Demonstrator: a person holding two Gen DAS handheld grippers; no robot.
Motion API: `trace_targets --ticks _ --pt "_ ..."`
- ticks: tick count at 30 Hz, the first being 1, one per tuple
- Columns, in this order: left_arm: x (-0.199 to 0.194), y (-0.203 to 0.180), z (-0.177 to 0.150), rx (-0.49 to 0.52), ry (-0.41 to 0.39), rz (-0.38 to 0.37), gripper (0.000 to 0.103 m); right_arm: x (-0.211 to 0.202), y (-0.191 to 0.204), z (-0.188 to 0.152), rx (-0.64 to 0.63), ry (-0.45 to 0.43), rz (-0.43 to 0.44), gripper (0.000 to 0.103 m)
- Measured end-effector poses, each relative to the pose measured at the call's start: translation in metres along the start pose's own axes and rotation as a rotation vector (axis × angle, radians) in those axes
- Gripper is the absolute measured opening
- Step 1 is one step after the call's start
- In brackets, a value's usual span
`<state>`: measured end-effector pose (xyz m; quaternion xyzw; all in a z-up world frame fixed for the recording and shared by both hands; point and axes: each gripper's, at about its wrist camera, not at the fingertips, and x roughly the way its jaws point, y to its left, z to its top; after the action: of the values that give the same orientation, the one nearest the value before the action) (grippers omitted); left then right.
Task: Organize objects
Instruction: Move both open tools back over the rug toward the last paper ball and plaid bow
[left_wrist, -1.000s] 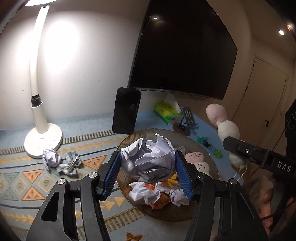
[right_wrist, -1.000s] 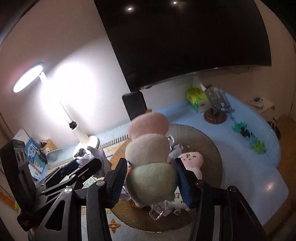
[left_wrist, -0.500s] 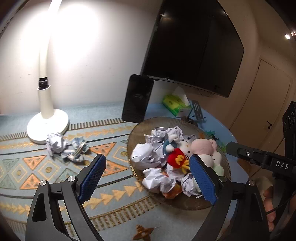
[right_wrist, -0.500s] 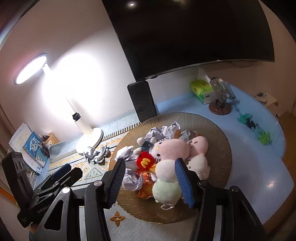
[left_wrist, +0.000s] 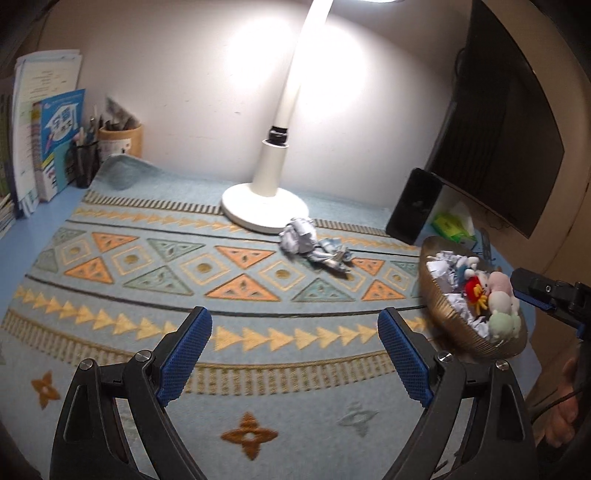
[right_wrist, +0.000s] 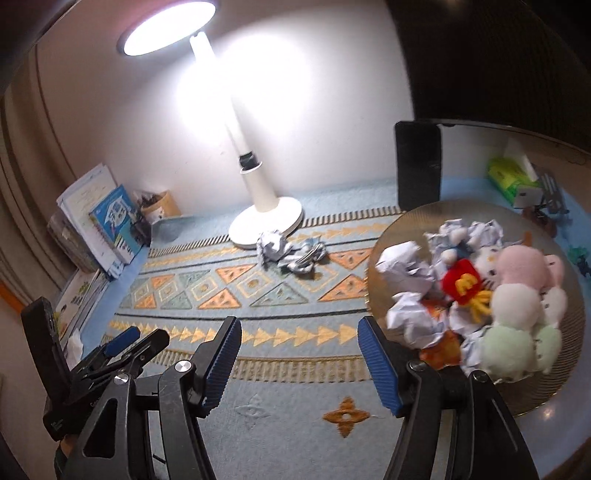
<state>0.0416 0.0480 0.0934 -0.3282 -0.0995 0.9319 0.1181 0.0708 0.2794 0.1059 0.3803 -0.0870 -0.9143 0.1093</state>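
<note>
Patterned mat, bowl partly cut off, blurred toys

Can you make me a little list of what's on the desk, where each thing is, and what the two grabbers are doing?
bowl: right side of the patterned mat, holding paper balls and plush toys
loose crumpled paper: on the mat beside the lamp base
left gripper: open, empty
right gripper: jaws opening, nothing between them
</note>
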Motion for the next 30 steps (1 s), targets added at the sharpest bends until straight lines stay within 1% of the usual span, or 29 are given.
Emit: trace_targets --ticks 2,3,4,6,7,11,12,13,15,17,22,25,30 --pt "0.003 0.014 -0.008 -0.015 0.007 0.037 0.091 0.020 0.013 -0.010 -0.045 0.011 0.028 0.064" --pt "0.007 0.018 -0.012 -0.016 0.011 0.056 0.091 0.029 0.018 -0.016 -0.077 0.004 0.057 0.064" --pt "0.011 0.022 -0.016 -0.014 0.015 0.076 0.091 0.039 0.023 -0.022 -0.106 0.003 0.065 0.064" --pt "0.019 0.030 -0.023 -0.014 0.027 0.106 0.091 0.059 0.029 -0.032 -0.152 0.030 0.005 0.064" --pt "0.023 0.032 -0.025 -0.019 0.031 0.116 0.091 0.068 0.028 -0.036 -0.157 0.050 -0.005 0.064" --pt "0.030 0.040 -0.034 -0.049 0.041 0.126 0.091 0.089 0.018 -0.046 -0.100 0.095 0.045 0.064" --pt "0.033 0.041 -0.034 -0.054 0.059 0.127 0.091 0.093 0.016 -0.046 -0.090 0.110 0.029 0.064" --pt "0.034 0.042 -0.035 -0.058 0.067 0.124 0.091 0.094 0.016 -0.045 -0.089 0.110 0.012 0.064" --pt "0.036 0.044 -0.036 -0.065 0.080 0.119 0.091 0.092 0.014 -0.046 -0.086 0.098 0.018 0.065" --pt "0.038 0.047 -0.036 -0.081 0.092 0.114 0.091 0.091 0.016 -0.047 -0.090 0.090 0.006 0.067" --pt "0.040 0.050 -0.037 -0.102 0.101 0.102 0.091 0.091 0.019 -0.047 -0.101 0.093 -0.004 0.067" --pt "0.040 0.049 -0.036 -0.098 0.102 0.099 0.091 0.091 0.016 -0.046 -0.083 0.094 -0.009 0.067" --pt "0.040 0.050 -0.036 -0.103 0.102 0.101 0.091 0.091 0.006 -0.044 -0.028 0.093 0.013 0.067"
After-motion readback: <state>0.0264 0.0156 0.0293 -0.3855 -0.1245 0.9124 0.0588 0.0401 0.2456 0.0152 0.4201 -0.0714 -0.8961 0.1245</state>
